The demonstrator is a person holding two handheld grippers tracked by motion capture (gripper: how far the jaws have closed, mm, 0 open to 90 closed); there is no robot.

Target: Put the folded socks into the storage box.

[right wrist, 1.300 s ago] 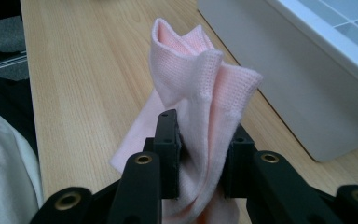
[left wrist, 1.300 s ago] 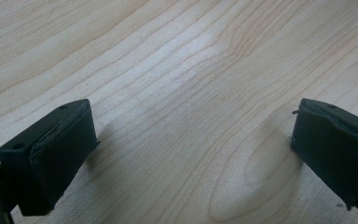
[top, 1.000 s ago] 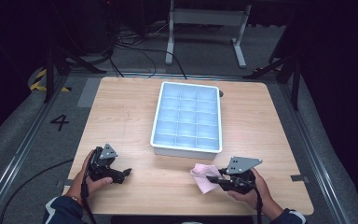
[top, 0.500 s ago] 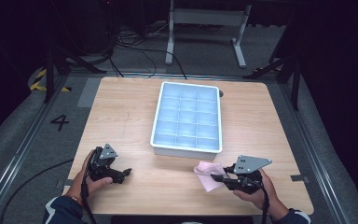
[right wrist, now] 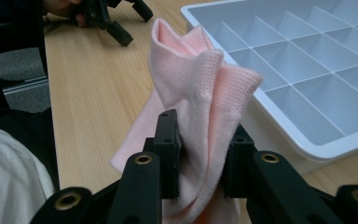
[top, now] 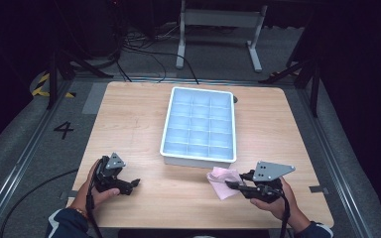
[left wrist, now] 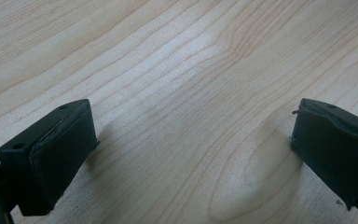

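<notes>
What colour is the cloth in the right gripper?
Pale pink cloth; clearest in the right gripper view.

Legible markings: one. Numeral "4" [top: 63, 130], dark, on the grey floor [top: 20, 139] left of the worktop [top: 129, 114], seen in the high view. Nearby, yellow-and-black hazard striping [top: 43, 85] on the floor, carrying no text. No readable text, brand or label on the worktop or in either gripper view.
</notes>
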